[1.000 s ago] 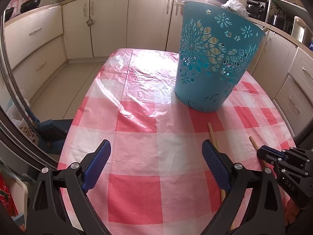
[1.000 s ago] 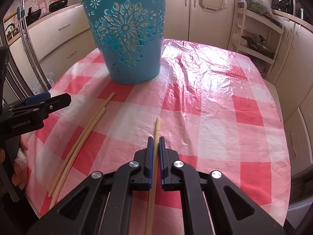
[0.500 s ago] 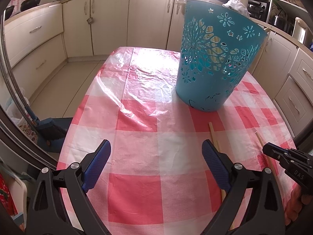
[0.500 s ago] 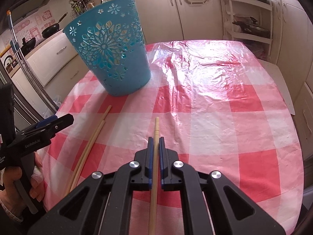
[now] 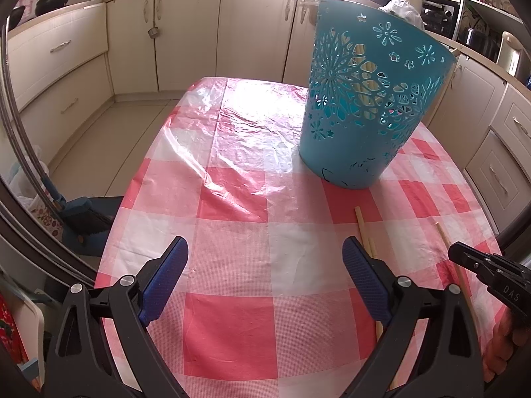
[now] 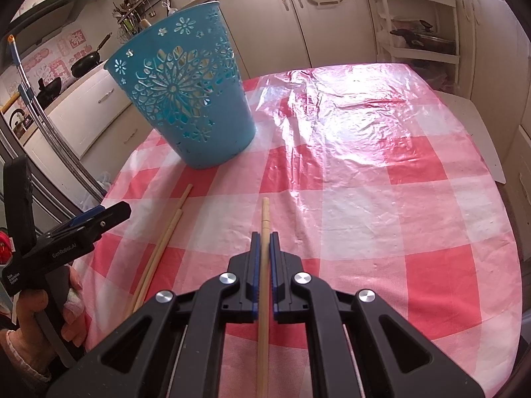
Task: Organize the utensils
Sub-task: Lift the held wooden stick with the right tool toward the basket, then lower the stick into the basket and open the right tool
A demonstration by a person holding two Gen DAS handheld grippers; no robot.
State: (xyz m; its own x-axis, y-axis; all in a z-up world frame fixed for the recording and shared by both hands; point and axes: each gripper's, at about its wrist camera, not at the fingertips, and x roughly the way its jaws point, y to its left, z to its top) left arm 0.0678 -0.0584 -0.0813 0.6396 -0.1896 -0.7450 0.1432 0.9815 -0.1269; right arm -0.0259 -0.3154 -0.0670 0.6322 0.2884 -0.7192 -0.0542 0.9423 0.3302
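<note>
While the right gripper (image 6: 264,237) has its fingers clamped on one chopstick (image 6: 265,214), whose long axis runs straight ahead between them, the blue basket (image 6: 186,99) stands on the desk (image 6: 398,205) ahead and to the left of those fingers. The left gripper (image 5: 265,275), fingers wide apart and empty, sits nearer the two loose chopsticks (image 6: 166,232), which lie just by its right finger (image 5: 361,275).

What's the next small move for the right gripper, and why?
Probably lift and carry toward the blue basket. The right gripper is shut on one chopstick, wooden sticks already show through the basket's cutouts, and two chopsticks lie on the tablecloth. The left gripper is open, holding nothing.
</note>
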